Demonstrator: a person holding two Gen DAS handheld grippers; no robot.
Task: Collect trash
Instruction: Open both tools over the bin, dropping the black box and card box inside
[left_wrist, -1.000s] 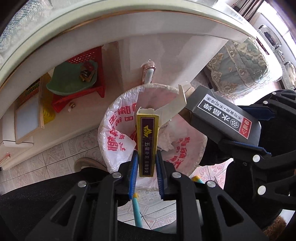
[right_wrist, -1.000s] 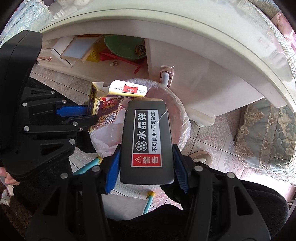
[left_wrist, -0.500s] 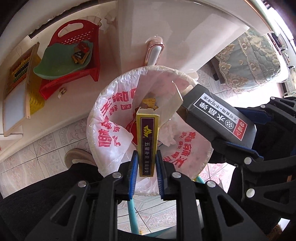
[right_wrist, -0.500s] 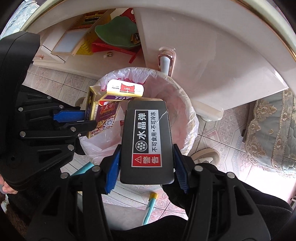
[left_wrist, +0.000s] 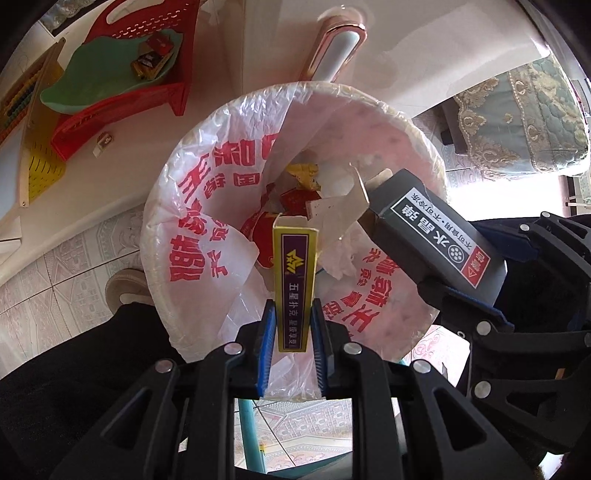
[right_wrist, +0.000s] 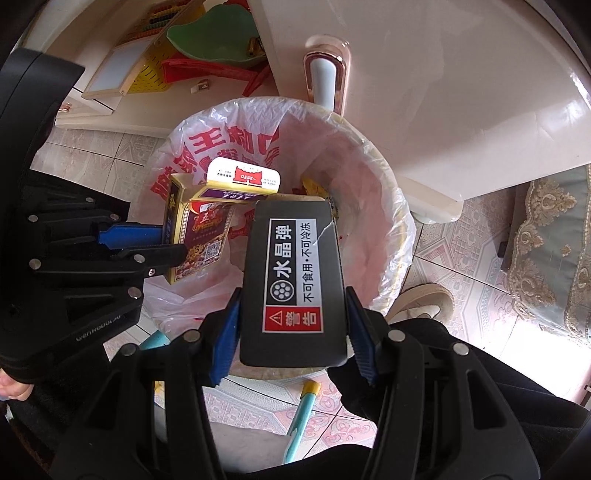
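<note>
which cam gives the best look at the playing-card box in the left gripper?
Right wrist. It shows the playing-card box from the side: printed purple face, QR code, open top flap, left gripper clamped on it above the lined bin. The left wrist view shows only the box's narrow yellow-and-purple edge between its fingers.

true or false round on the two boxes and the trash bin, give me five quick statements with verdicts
1. The left gripper is shut on the playing card box. True.
2. The right gripper is open and holds nothing. False: it is shut on the black box.
3. Both boxes hang over the trash bin. True.
4. The bin has no liner. False: a white plastic bag with red print lines it.
5. The card box's top flap is open. True.
</note>
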